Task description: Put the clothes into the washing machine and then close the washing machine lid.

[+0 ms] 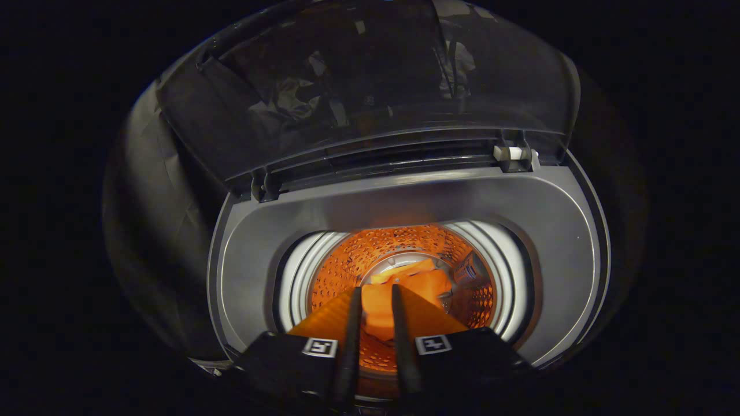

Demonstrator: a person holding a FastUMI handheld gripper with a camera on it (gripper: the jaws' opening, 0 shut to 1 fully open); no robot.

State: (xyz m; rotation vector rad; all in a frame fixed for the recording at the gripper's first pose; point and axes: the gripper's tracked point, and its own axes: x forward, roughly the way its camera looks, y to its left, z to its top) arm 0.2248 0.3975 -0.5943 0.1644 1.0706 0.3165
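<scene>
Orange cloth (pixel 399 300) is seen dropped in the perforated steel drum (pixel 347 266) beyond slightly parted, empty fingers (pixel 376 306); the raised dark translucent lid (pixel 358 86) must be closed next.

One washing machine (pixel 404 202), one orange garment (pixel 404 289).

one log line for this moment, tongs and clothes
tongs: open, over drum mouth, nothing held | orange cloth: lying in drum, beyond tongs | lid: up, open | left: close lid

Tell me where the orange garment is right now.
The orange garment lies at the bottom of the washer drum, beyond the open gripper fingers.
</scene>
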